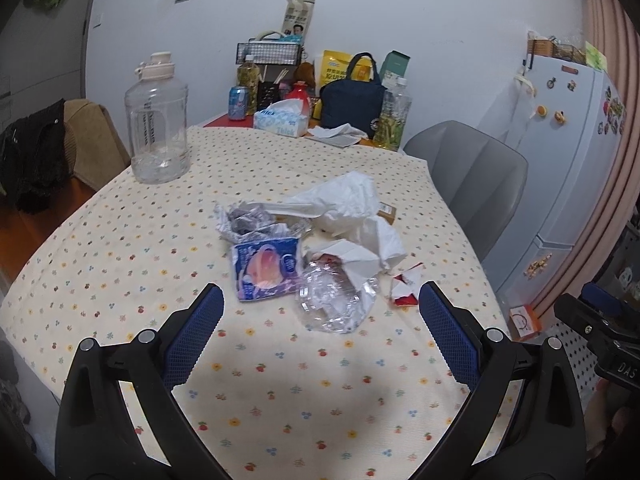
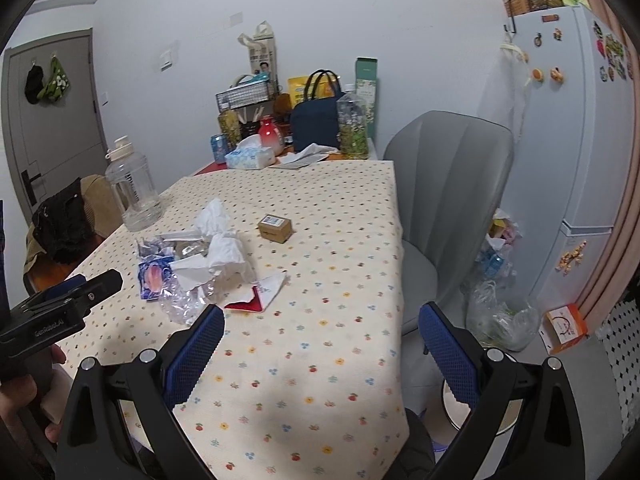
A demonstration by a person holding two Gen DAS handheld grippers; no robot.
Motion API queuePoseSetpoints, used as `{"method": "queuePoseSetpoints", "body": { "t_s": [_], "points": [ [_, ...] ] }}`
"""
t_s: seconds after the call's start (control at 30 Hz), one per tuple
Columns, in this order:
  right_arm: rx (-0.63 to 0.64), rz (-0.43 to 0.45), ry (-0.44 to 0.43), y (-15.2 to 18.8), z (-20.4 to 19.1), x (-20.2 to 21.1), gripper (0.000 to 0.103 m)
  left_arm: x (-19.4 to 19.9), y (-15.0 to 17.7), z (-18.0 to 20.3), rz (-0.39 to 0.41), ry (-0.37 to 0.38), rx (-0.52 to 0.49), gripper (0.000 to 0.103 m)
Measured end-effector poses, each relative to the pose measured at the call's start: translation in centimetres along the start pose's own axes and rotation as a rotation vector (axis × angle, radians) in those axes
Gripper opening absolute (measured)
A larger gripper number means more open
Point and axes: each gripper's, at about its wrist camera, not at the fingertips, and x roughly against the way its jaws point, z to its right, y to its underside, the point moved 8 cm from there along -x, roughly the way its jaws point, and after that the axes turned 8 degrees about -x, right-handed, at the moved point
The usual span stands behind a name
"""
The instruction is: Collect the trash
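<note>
Hovering with jaws spread and empty, the left gripper (image 1: 320, 312) and right gripper (image 2: 322, 330) face uncollected trash: tissues (image 1: 352, 208), blue wrapper (image 1: 266, 268) and clear plastic (image 1: 336, 300), just ahead of the left jaws.

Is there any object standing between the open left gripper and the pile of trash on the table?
No. Only bare tablecloth lies between the left gripper and the trash pile. The crumpled clear plastic is the nearest piece, just ahead of the open jaws.
</note>
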Motion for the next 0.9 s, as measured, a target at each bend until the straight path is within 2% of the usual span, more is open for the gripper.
{"method": "queuePoseSetpoints", "body": {
  "t_s": [0.27,0.57,0.73,0.9],
  "points": [
    [0.045,-0.080,-0.078,1.2,-3.5,-3.0,0.082,-1.2,1.2,-3.3,-0.029,-0.020,0.051,0.096],
    [0.054,-0.158,-0.113,2.5,-5.2,-6.4,0.074,-4.1,2.2,-5.5,-0.091,-0.026,0.093,0.078],
    [0.044,-0.200,-0.125,2.7,-5.4,-8.2,0.072,-5.9,1.6,-6.2,-0.108,-0.026,0.113,0.075],
    [0.034,-0.239,-0.138,2.9,-5.8,-10.2,0.071,-8.0,1.2,-6.6,-0.137,-0.018,0.133,0.068]
  ]
}}
